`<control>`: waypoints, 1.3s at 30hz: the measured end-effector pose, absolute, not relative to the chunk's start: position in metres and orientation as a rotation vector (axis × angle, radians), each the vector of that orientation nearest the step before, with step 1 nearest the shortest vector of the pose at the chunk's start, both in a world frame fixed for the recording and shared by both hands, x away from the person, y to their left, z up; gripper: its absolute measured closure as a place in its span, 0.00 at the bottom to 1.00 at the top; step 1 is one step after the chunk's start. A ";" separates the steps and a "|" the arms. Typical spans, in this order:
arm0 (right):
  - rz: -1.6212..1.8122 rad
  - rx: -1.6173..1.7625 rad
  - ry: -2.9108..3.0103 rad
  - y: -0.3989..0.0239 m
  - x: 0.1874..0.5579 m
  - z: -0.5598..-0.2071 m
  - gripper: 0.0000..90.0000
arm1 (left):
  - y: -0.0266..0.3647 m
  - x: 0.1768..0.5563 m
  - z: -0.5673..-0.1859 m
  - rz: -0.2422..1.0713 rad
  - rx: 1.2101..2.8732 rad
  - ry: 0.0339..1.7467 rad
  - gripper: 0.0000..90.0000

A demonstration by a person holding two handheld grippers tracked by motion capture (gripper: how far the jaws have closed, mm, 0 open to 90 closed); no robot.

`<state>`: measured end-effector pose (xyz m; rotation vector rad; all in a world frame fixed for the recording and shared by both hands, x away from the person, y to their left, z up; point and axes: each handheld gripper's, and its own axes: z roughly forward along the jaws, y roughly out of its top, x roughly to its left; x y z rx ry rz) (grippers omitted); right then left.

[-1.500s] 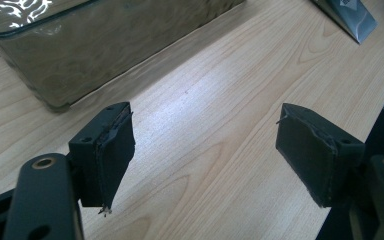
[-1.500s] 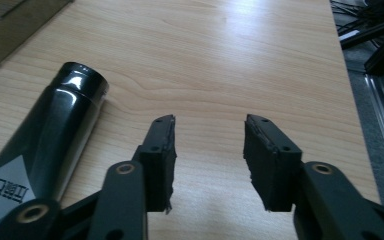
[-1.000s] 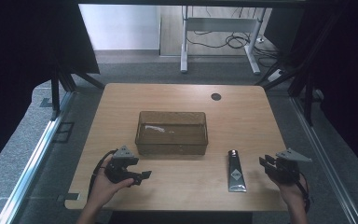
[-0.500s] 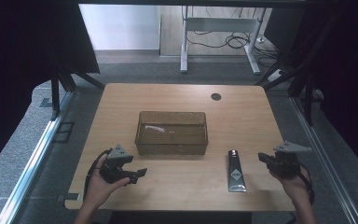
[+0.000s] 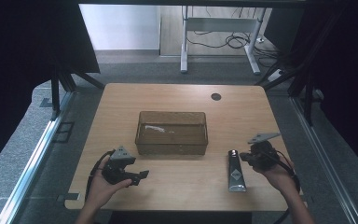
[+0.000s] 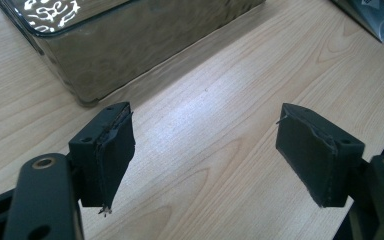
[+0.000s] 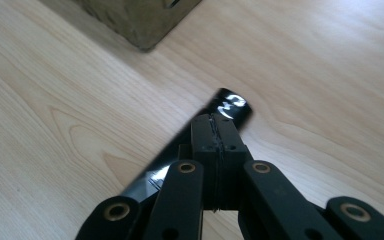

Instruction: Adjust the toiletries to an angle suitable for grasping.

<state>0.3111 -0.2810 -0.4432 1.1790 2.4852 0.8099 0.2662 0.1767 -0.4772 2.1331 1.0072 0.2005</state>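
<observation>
A silver-and-dark tube (image 5: 236,175) with a black cap lies on the wooden table (image 5: 191,196), right of centre, cap pointing away from me. My right gripper (image 5: 245,157) hovers at the cap end with its jaws pressed together and nothing between them. In the right gripper view the tube's cap (image 7: 232,106) shows just beyond my shut right gripper (image 7: 215,127). My left gripper (image 5: 142,175) rests open near the front left. In its own view, my left gripper (image 6: 205,135) has bare wood between its pads.
A clear brownish rectangular container (image 5: 171,147) stands mid-table, with something pale inside. Its wall (image 6: 130,45) is close ahead of the left jaws and its corner (image 7: 140,20) lies beyond the right jaws. A round cable hole (image 5: 216,96) sits at the back right.
My right hand has moved left and away from me, from the table's right edge to the tube's cap end. The left hand has stayed where it was.
</observation>
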 end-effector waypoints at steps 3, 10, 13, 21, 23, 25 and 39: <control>0.804 1.161 2.525 -0.270 0.313 -0.452 0.99 | 0.177 0.266 -0.477 0.199 2.133 1.008 0.26; 0.775 1.125 2.594 -0.253 0.312 -0.467 0.99 | 0.177 0.268 -0.481 0.192 2.140 1.015 0.26; 0.764 1.097 2.629 -0.243 0.309 -0.472 0.99 | 0.176 0.267 -0.480 0.189 2.142 1.011 0.26; 0.710 1.076 2.692 -0.235 0.299 -0.490 0.99 | 0.176 0.267 -0.479 0.193 2.139 1.008 0.26; 0.696 1.078 2.702 -0.234 0.296 -0.494 0.99 | 0.176 0.267 -0.480 0.190 2.141 1.009 0.26; 0.691 1.076 2.707 -0.235 0.294 -0.497 0.99 | 0.173 0.266 -0.481 0.189 2.145 1.006 0.26; 0.712 1.100 2.701 -0.244 0.285 -0.500 0.99 | 0.170 0.265 -0.481 0.184 2.155 0.992 0.26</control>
